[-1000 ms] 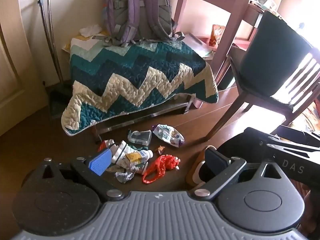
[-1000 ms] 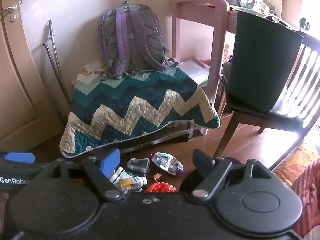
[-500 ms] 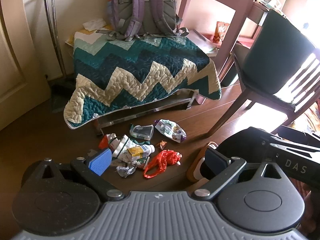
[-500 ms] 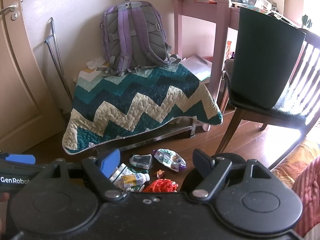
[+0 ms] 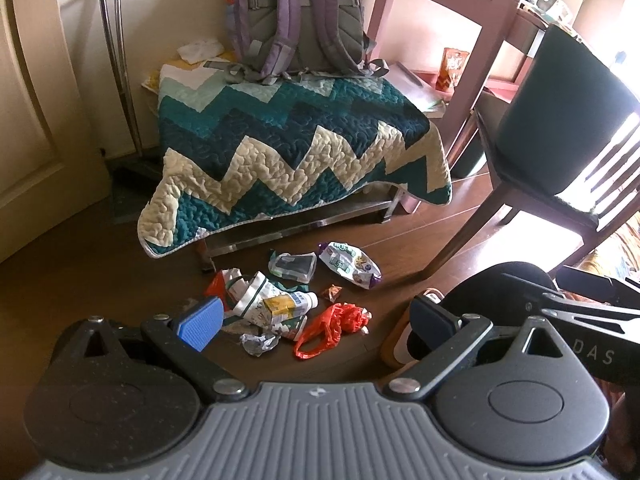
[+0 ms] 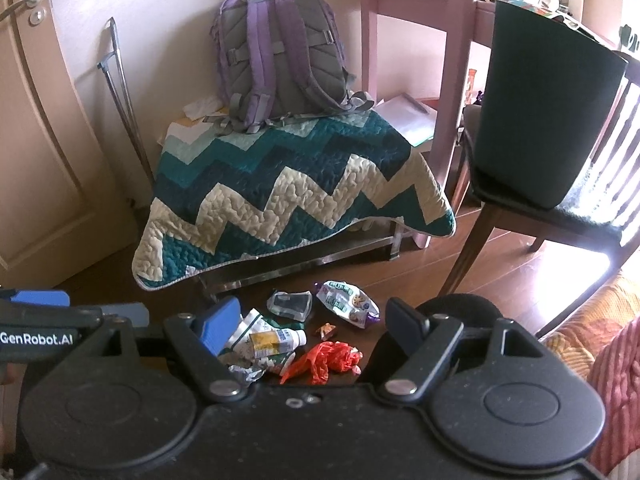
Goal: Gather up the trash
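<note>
A heap of trash lies on the brown wood floor in front of a quilt-covered bench: a small white bottle with a yellow label [image 5: 288, 305] [image 6: 276, 339], a red plastic bag [image 5: 334, 326] [image 6: 324, 360], a white snack wrapper [image 5: 348, 264] [image 6: 346, 304], a clear pouch [image 5: 292, 266] [image 6: 290, 304], crumpled foil [image 5: 258, 342] and a small candy wrapper [image 5: 334, 291]. My left gripper [image 5: 316, 324] is open and empty above the heap. My right gripper [image 6: 312, 324] is open and empty, also above it. The right gripper's body shows at the right of the left wrist view [image 5: 560, 300].
A bench under a teal and cream zigzag quilt [image 5: 280, 152] carries a purple-grey backpack [image 6: 280, 56]. A dark wooden chair [image 6: 540, 208] holds a dark green bin [image 6: 548, 112]. A pink desk [image 6: 404, 40] stands behind. A door [image 6: 44, 152] is at the left.
Both grippers have tilted down and come closer to the trash heap, which now sits higher and larger in both views. Both jaws have stayed open.
</note>
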### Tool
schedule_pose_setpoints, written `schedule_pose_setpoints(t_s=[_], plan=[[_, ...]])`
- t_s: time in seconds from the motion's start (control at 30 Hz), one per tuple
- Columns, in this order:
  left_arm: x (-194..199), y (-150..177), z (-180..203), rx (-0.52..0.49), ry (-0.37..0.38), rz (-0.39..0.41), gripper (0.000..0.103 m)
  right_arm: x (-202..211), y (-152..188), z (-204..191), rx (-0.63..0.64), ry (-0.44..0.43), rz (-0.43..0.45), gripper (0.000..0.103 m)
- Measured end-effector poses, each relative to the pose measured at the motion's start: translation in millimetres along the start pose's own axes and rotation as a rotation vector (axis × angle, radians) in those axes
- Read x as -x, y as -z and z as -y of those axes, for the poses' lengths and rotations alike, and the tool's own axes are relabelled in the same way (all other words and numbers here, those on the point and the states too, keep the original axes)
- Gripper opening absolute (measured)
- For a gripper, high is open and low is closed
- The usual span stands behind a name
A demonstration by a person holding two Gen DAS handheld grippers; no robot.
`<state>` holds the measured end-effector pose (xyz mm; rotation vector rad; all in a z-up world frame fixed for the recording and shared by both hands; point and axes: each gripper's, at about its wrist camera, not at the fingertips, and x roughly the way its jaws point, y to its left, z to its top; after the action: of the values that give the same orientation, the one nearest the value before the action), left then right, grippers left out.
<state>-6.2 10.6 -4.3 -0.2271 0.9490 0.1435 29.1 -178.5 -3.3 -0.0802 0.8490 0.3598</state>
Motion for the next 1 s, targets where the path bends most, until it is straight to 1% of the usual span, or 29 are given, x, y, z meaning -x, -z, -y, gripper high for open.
schedule_pose_setpoints(t_s=[0.37, 0.73, 1.0], plan=[[4, 0, 3, -0.008, -0.011, 0.019, 0.1, 2, -7, 4, -0.002, -0.005, 0.006, 0.08], [10, 2, 7, -0.029, -0.023, 0.053, 0.1, 10, -1, 3, -0.015, 0.01, 0.044, 0.08], [13, 1, 11, -0.039, -0.024, 0.068, 0.1, 14, 0, 4, -0.02, 0.014, 0.052, 0.08]])
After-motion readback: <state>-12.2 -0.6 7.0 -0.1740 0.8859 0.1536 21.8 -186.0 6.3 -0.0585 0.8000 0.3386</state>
